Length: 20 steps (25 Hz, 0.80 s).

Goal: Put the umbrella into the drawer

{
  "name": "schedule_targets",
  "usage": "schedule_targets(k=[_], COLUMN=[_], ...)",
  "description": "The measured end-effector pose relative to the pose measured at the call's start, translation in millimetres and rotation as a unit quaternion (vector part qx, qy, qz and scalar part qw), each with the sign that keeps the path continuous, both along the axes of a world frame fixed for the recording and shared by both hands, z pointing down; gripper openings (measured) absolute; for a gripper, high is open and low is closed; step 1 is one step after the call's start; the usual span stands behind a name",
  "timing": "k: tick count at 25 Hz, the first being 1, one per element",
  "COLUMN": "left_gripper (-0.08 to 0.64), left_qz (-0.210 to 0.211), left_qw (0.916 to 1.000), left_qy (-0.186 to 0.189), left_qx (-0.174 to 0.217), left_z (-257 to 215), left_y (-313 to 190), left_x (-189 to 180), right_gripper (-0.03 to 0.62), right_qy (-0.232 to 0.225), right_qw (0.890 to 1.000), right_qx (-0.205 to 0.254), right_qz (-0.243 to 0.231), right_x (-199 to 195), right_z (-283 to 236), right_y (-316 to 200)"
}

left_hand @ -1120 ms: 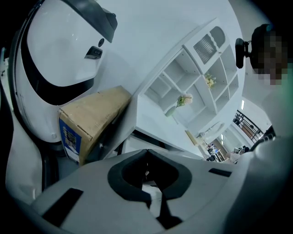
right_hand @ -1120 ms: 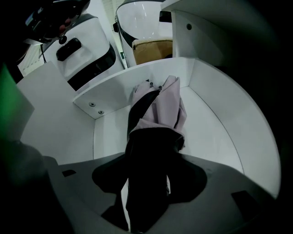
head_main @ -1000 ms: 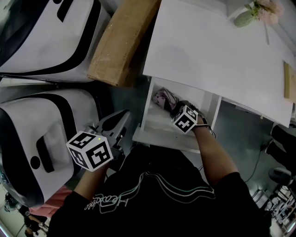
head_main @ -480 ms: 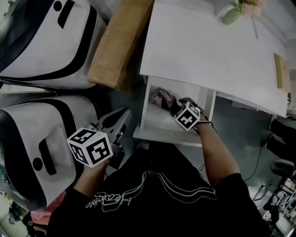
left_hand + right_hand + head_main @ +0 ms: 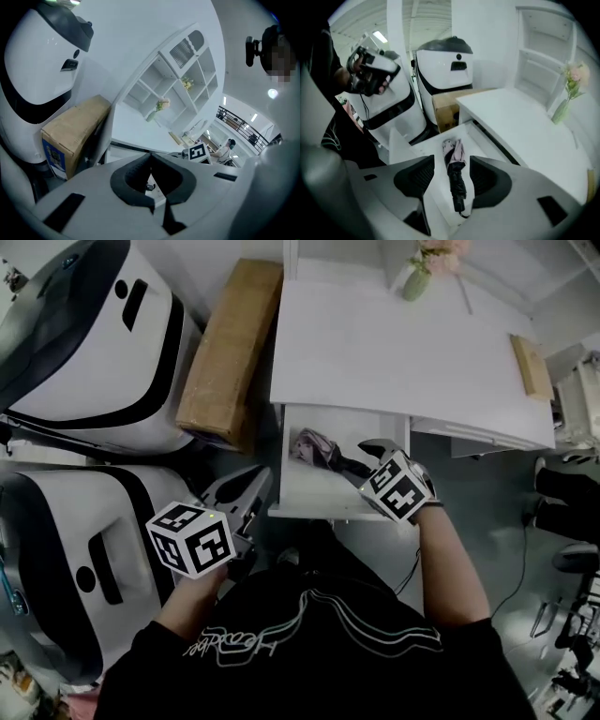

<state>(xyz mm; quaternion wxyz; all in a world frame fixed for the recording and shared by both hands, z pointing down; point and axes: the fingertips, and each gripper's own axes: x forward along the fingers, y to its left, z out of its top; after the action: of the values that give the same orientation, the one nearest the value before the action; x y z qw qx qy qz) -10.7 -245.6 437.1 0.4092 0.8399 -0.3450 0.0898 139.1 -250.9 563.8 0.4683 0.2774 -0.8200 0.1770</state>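
Umbrella (image 5: 317, 448), folded, pink and black, lies flat inside the open drawer (image 5: 323, 507) under the white desk (image 5: 394, 352); right tool (image 5: 377, 448) hangs over it, jaws spread wide, gripping nothing, umbrella visible between them but untouched; left tool (image 5: 248, 488) off beside a white machine (image 5: 84, 521), jaws clenched together, empty.

Cardboard box (image 5: 225, 343) just beside left side of white surface (image 5: 394, 352) before me. Vase of pink flowers (image 5: 419, 277) at far edge, wooden block (image 5: 532, 367) near right edge. Two white-and-black machines (image 5: 94, 343) on my left.
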Motion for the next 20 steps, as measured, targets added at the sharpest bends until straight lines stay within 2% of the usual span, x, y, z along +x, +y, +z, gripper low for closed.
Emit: schedule_targets(k=[3, 5, 9, 13, 17, 20], left_gripper=[0.020, 0.020, 0.020, 0.019, 0.020, 0.019], left_qz=[0.014, 0.023, 0.070, 0.106, 0.145, 0.163], left_qw=[0.9995, 0.9987, 0.9927, 0.9828, 0.9709, 0.9629], left_qy=[0.010, 0.016, 0.029, 0.043, 0.045, 0.045], left_qx=[0.025, 0.043, 0.094, 0.145, 0.185, 0.211], left_z=[-21.5, -37.5, -73.0, -111.7, -145.4, -163.0], left_y=[10.8, 19.0, 35.3, 69.2, 97.0, 114.2], left_x=[4.7, 7.2, 17.6, 27.4, 33.4, 30.3], right_gripper=[0.250, 0.168, 0.109, 0.064, 0.055, 0.054], right_qy=[-0.070, -0.119, -0.235, -0.330, -0.352, -0.379], right_qw=[0.997, 0.989, 0.957, 0.925, 0.907, 0.886], right_qx=[0.035, 0.073, 0.142, 0.163, 0.205, 0.231], right_qz=[0.022, 0.049, 0.092, 0.097, 0.110, 0.134], right_x=[-17.5, -25.2, -36.6, -48.1, -51.9, -54.1], right_z=[-55.9, -96.9, -172.3, -223.4, -254.2, -276.2], right_y=[14.9, 23.0, 44.4, 87.2, 118.8, 135.6])
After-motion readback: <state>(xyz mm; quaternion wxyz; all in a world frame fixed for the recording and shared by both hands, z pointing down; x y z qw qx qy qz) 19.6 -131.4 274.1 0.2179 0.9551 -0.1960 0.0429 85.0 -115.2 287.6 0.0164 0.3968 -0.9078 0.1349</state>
